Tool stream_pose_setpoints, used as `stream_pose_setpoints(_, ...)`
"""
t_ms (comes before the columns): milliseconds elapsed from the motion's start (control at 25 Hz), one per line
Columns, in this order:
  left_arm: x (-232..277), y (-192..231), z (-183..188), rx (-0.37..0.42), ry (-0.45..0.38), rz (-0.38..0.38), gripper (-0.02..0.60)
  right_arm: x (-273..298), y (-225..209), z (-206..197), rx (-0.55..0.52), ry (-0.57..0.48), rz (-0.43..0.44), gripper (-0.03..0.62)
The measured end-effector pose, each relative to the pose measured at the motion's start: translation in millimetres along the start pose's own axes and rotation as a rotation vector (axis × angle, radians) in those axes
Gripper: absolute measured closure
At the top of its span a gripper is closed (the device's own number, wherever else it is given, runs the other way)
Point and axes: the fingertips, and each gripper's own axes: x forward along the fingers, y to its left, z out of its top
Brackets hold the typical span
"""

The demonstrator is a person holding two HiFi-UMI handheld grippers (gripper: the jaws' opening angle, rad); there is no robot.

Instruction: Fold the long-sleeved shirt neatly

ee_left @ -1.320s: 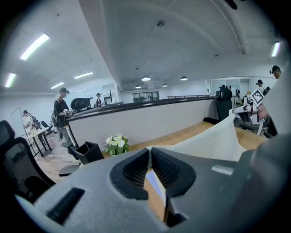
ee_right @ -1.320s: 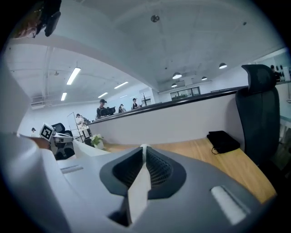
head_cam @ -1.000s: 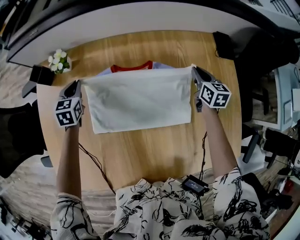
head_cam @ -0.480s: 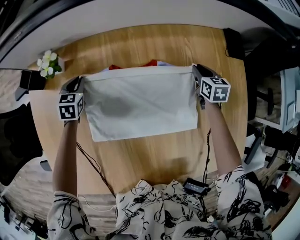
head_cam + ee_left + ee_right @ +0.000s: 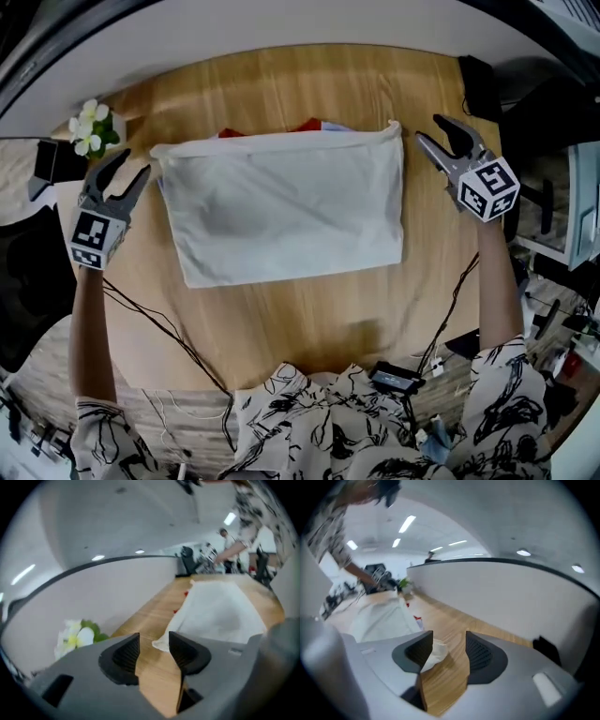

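Wood surface (image 5: 281,319) fills my view. At its left, the left gripper (image 5: 136,161) has just been opening: fingers released, nothing between them. Right of it lies the folded shirt (image 5: 286,211), flat, long axis side to side. Its far right corner sits just left of the right gripper (image 5: 429,127), also just opened, empty; both equally near.

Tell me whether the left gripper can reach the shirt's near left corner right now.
Probably yes. The left gripper hovers just left of the shirt, its fingers have just been opening and hold nothing, and only bare table lies between it and that corner.
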Motion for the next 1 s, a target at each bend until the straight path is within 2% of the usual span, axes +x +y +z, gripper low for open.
stream_pose_setpoints(80, 14.3, -18.7, 2.7, 0.252, 0.103, -0.038, 0.382, 15.3, 27.7, 7.0, -0.243, 0.068, 0.085, 0.361)
stream_pose_setpoints(120, 22.2, -26.9, 0.3, 0.328, 0.143, -0.061, 0.383, 25.0, 42.9, 6.7, -0.33, 0.102, 0.134, 0.361)
stream_pose_setpoints(160, 30.2, -33.2, -3.5, 0.368, 0.173, -0.084, 0.387, 34.7, 56.7, 4.3, -0.396, 0.136, 0.182, 0.361)
stream_pose_setpoints(280, 51.3, -42.2, -12.0, 0.375, 0.23, -0.158, 0.397, 59.7, 78.9, -10.8, -0.513, 0.236, 0.277, 0.361)
stream_pose_setpoints(400, 65.0, -45.8, -20.0, 0.409, 0.291, -0.193, 0.402, 75.4, 77.3, -26.6, -0.608, 0.329, 0.288, 0.375)
stream_pose_setpoints(440, 68.3, -46.2, -21.5, 0.426, 0.303, -0.188, 0.411, 78.0, 74.8, -31.1, -0.633, 0.353, 0.284, 0.404)
stream_pose_setpoints(480, 70.6, -44.8, -21.9, 0.435, 0.308, -0.175, 0.448, 80.2, 72.4, -34.3, -0.652, 0.371, 0.277, 0.477)
stream_pose_setpoints(520, 71.9, -41.4, -21.3, 0.435, 0.306, -0.156, 0.521, 82.4, 69.8, -36.1, -0.662, 0.381, 0.269, 0.539)
stream_pose_setpoints(560, 72.6, -35.9, -19.6, 0.426, 0.298, -0.13, 0.566, 84.5, 67.1, -36.1, -0.661, 0.383, 0.258, 0.568)
stream_pose_setpoints(640, 74.8, -20.9, -13.9, 0.367, 0.278, -0.068, 0.568, 88.8, 59.9, -31.3, -0.611, 0.361, 0.224, 0.569)
stream_pose_setpoints(800, 85.0, -0.3, -12.5, 0.109, 0.303, -0.012, 0.556, 100.2, 43.1, -30.0, -0.348, 0.338, 0.154, 0.554)
stream_pose_setpoints(1000, 89.3, 20.4, -22.8, -0.087, 0.322, 0.137, 0.441, 101.3, 13.8, -34.8, -0.064, 0.311, -0.007, 0.425)
